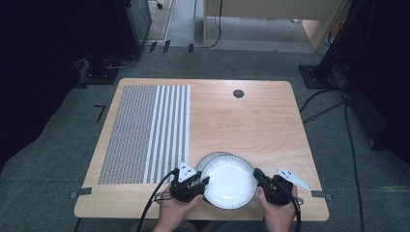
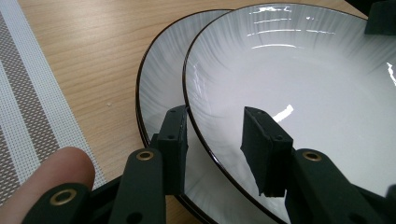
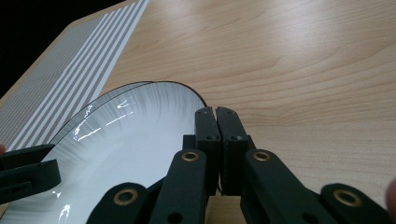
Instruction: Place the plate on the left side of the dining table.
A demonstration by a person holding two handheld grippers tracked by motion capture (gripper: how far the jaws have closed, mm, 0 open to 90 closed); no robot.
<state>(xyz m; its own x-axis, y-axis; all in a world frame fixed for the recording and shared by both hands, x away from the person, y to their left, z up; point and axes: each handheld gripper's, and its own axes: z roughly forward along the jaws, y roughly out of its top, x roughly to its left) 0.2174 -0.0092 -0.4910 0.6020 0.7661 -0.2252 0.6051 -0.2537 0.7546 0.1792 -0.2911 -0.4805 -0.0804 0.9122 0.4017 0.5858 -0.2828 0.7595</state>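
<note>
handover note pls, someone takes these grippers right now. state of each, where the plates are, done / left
Left gripper: open, jaws straddling the near-left rim of the top plate, not clamped.
Right gripper: jaws shut at that plate's right rim; whether they pinch the rim is hidden.
Plates: top plate overlaps the lower plate at the table's near edge, beside the striped placemat.
Done: both grippers at the rim.
Left, probably: close left, lift.

Glossy glazed plates (image 2: 299,74), matt woodgrain table (image 1: 251,121) — woven placemat (image 1: 145,130); matt black tool (image 3: 217,135)
</note>
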